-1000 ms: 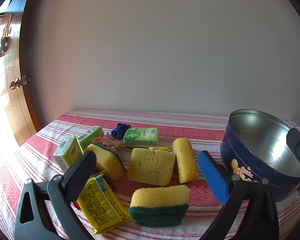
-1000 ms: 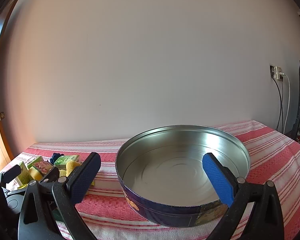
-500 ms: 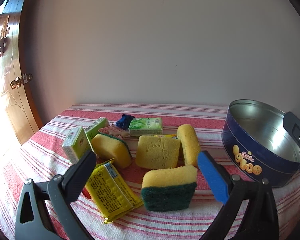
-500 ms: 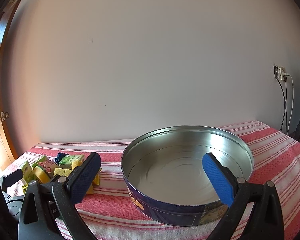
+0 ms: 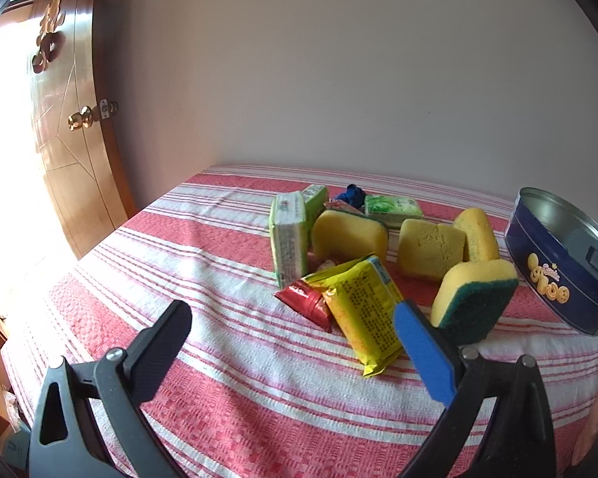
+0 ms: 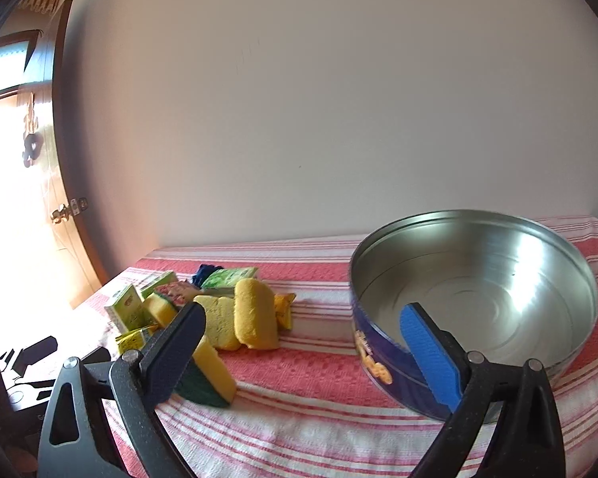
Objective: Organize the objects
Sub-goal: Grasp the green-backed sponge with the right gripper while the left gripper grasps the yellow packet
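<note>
Both views have swung left; spread, empty left fingers (image 5: 295, 336) and right fingers (image 6: 305, 342) hover over red-and-white striped cloth-covered bench (image 5: 227, 390), round blue metal tin (image 6: 474, 306) right, wooden door (image 5: 63, 135) left.

Left gripper (image 5: 291, 328) frame: matte black plastic arms, each with a triangular cut-out near its base.
Left gripper fingers: the left one (image 5: 163, 344) dark and flat, the right one faced with a bright blue pad (image 5: 422, 352).
Left gripper screws: round silver heads at the arm joints (one on the left arm, two on the right).
Right gripper (image 6: 303, 342) frame: speckled black plastic, same triangular cut-outs.
Right gripper fingers: dark left finger (image 6: 175, 352), blue-padded right finger (image 6: 428, 354).
Right gripper screws: silver heads, two on each arm.
</note>
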`<control>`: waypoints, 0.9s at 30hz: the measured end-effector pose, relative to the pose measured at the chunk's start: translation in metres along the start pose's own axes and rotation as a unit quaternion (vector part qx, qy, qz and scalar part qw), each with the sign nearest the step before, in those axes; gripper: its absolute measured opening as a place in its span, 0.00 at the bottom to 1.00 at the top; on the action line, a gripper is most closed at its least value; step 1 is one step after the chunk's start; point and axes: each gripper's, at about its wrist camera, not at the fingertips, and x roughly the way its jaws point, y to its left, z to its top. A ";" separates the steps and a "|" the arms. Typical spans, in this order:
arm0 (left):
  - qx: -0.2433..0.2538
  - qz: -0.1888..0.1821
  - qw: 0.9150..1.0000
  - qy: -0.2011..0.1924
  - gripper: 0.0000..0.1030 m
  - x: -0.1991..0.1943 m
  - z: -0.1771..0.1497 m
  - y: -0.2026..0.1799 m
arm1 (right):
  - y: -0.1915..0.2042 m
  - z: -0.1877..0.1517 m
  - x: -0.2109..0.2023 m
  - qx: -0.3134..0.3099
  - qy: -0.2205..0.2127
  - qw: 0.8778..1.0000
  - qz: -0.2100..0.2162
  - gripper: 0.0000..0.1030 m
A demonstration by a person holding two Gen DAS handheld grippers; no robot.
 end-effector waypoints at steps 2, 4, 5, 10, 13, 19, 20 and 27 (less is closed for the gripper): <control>-0.010 -0.013 1.000 0.008 0.99 0.004 0.000 0.005 | 0.014 -0.002 0.013 -0.021 0.034 0.999 0.026 0.96; -0.007 -0.013 1.000 0.013 0.99 0.005 -0.001 0.007 | 0.029 -0.008 0.022 -0.046 0.063 0.996 0.042 0.96; -0.003 -0.011 1.000 0.014 0.99 0.006 -0.001 0.006 | 0.035 -0.009 0.027 -0.059 0.075 0.994 0.047 0.96; 0.000 -0.015 0.999 0.030 0.99 0.009 -0.004 0.007 | 0.052 -0.011 0.055 -0.095 0.121 0.987 0.055 0.96; -0.005 -0.018 0.999 0.040 0.99 0.012 -0.004 0.007 | 0.055 -0.016 0.073 -0.099 0.164 0.979 0.075 0.66; -0.009 -0.031 0.998 0.057 0.87 0.021 -0.003 -0.005 | 0.045 -0.016 0.072 -0.077 0.167 0.977 0.106 0.46; -0.013 -0.039 0.997 0.065 0.85 0.024 -0.002 -0.008 | 0.044 -0.015 0.068 -0.081 0.161 0.979 0.101 0.45; -0.041 -0.076 0.990 0.110 0.80 0.046 0.001 -0.033 | 0.034 -0.002 0.039 -0.090 0.112 0.986 0.084 0.29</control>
